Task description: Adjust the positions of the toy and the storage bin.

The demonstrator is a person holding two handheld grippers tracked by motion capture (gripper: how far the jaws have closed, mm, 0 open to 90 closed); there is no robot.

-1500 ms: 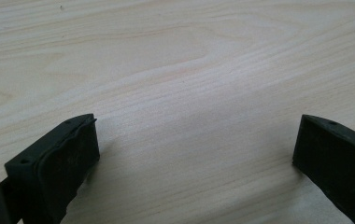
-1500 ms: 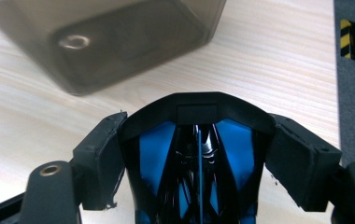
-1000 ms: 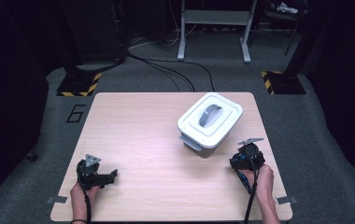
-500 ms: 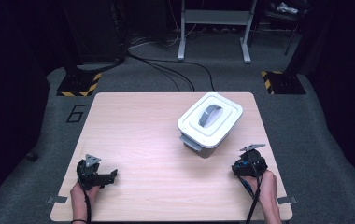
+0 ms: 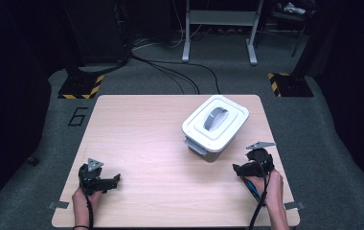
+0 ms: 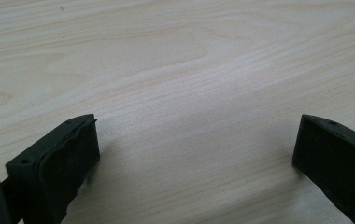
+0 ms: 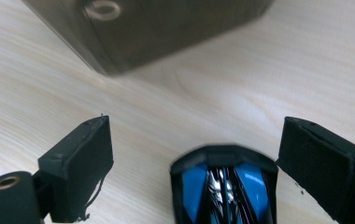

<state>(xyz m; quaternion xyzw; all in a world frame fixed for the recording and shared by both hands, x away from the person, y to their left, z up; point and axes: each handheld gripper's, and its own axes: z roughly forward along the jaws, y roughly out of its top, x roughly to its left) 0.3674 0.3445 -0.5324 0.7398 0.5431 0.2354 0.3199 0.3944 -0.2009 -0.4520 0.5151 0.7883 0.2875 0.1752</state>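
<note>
**Both tools low and open on a bare wooden worktop**

You're over a pale wood-grain worktop (image 5: 146, 139), grey carpet and dark floor all round, cables trailing off towards a metal stand (image 5: 218, 28) at the back. Your left tool (image 5: 104, 181) sits near the front left corner, jaws spread wide on nothing, plain wood between them. Your right tool (image 5: 241, 169) sits near the front right edge, jaws wide apart too, gripping nothing; a blue and black object (image 7: 224, 189) lies between them. The white lidded box (image 5: 215, 123) stands just beyond it, towards the right edge. Centre and left lie open.
</note>
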